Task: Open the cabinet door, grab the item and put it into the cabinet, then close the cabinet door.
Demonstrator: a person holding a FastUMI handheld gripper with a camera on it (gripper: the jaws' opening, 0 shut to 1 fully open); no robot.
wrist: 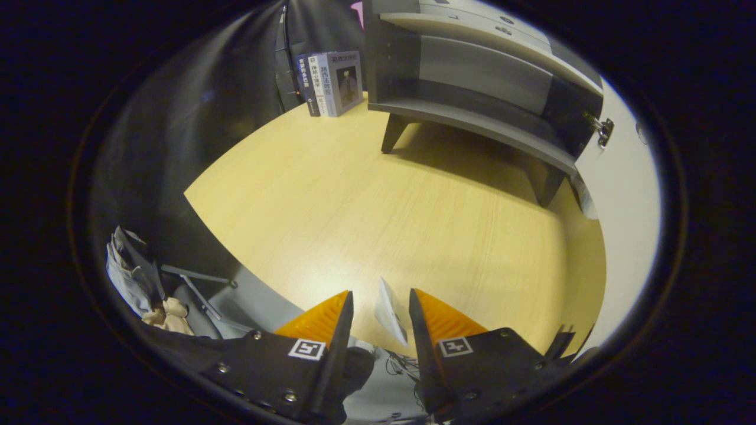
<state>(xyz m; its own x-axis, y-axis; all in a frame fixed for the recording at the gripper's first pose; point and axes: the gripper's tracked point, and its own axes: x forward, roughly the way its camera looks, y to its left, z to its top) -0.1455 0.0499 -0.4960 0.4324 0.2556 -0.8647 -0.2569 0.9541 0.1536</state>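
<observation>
Cabinet (472, 82) stood open on the desk (366, 200), well beyond the gripper (381, 310). Its fingers stood apart around a thin white item (391, 313), contact unclear. Advised: close squarely on both faces before lifting.

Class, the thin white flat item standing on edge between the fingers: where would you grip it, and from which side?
Probably across its two broad faces, near the top edge of the thin white flat item, coming from the near edge of the light wooden table. It stands edge-on to the gripper, so each open finger faces one face.
</observation>
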